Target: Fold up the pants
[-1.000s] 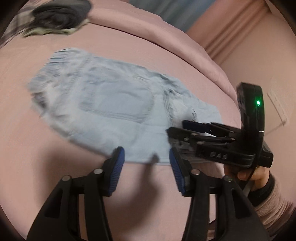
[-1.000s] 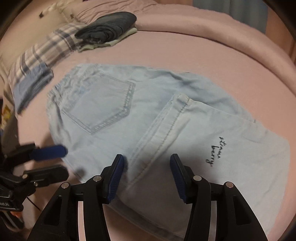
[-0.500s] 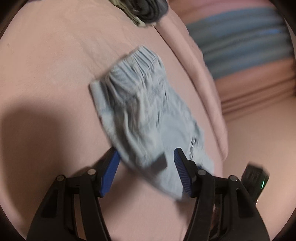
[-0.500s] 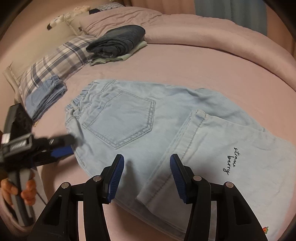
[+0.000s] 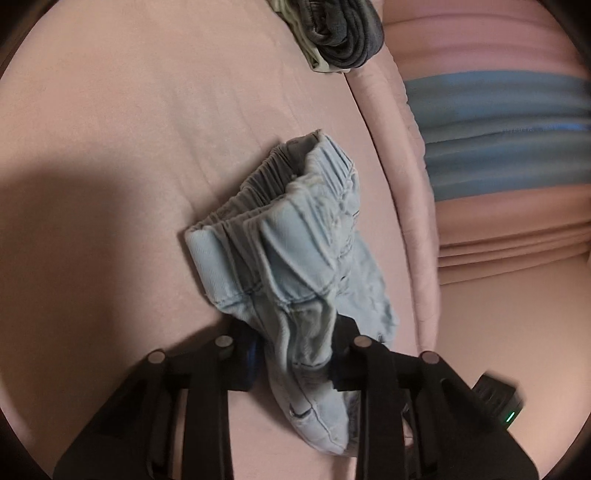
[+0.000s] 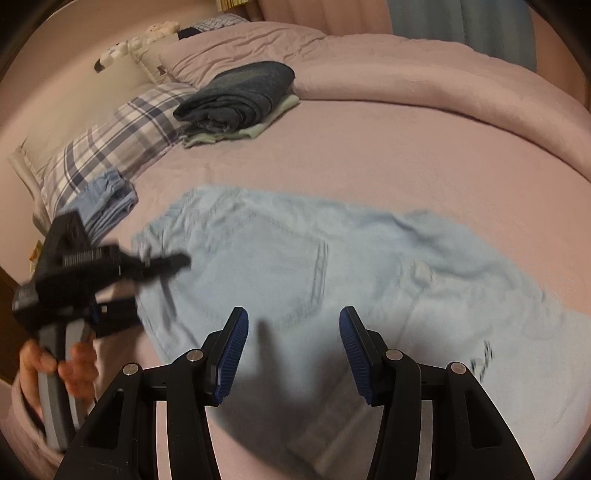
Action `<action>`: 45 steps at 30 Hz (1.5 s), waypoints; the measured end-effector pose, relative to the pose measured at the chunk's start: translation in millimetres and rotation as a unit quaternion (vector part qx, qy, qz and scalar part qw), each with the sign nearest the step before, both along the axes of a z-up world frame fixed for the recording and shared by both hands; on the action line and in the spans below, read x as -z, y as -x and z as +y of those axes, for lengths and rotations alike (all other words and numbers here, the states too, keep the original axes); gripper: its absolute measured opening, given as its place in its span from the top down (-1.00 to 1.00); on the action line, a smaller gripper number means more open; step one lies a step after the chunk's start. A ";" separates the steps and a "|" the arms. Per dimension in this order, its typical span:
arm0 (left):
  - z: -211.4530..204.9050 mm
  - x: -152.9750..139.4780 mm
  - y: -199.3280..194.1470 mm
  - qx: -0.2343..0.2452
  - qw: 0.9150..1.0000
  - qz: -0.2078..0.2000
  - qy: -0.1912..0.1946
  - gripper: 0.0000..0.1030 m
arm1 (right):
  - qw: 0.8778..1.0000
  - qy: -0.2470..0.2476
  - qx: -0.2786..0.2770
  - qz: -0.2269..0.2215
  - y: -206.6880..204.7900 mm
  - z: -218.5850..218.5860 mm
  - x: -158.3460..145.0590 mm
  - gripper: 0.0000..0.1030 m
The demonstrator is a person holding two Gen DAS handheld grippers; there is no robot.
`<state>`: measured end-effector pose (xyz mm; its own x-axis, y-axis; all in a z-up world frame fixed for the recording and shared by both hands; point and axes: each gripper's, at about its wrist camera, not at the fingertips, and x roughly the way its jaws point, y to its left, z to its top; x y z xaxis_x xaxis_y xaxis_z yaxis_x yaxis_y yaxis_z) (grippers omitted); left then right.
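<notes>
Light blue denim pants lie spread on the pink bed, back pocket up, folded leg to the right. My left gripper is shut on the pants at the waistband side, the cloth bunched between its fingers. In the right wrist view the left gripper sits at the pants' left edge. My right gripper is open and empty, just above the near edge of the pants.
A stack of folded dark clothes lies at the far side of the bed, also in the left wrist view. A plaid pillow with a folded blue garment lies left. A rolled pink duvet runs along the back.
My left gripper moved to the waistband side of the pants and closed on the cloth. My right gripper drew back a little and stayed open.
</notes>
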<state>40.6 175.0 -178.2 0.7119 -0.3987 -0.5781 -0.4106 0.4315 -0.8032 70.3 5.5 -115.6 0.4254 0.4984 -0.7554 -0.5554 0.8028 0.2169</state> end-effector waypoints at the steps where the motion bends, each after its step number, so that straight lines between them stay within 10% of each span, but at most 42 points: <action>1: -2.5 -2.6 0.5 0.003 1.000 0.001 -0.015 0.52 | 1.000 0.003 0.006 0.003 -5.6 3.6 1.4 -0.02; 8: -34.9 -46.8 -2.4 0.065 0.982 -0.040 -0.174 0.57 | 0.997 0.046 0.013 0.053 -33.5 30.0 33.6 0.21; 31: -140.5 -130.8 -15.4 0.201 0.917 -0.166 -0.302 0.56 | 0.969 -0.188 0.058 0.148 16.5 -87.8 26.6 0.21; 37: -195.4 -136.1 -16.3 0.261 0.893 -0.183 -0.317 0.56 | 0.924 -0.310 0.142 0.176 22.8 -170.7 31.9 0.03; 45: -281.3 -106.3 -26.8 0.351 0.844 -0.177 -0.364 0.52 | 0.772 -0.559 0.196 0.230 37.1 -239.1 71.9 -0.22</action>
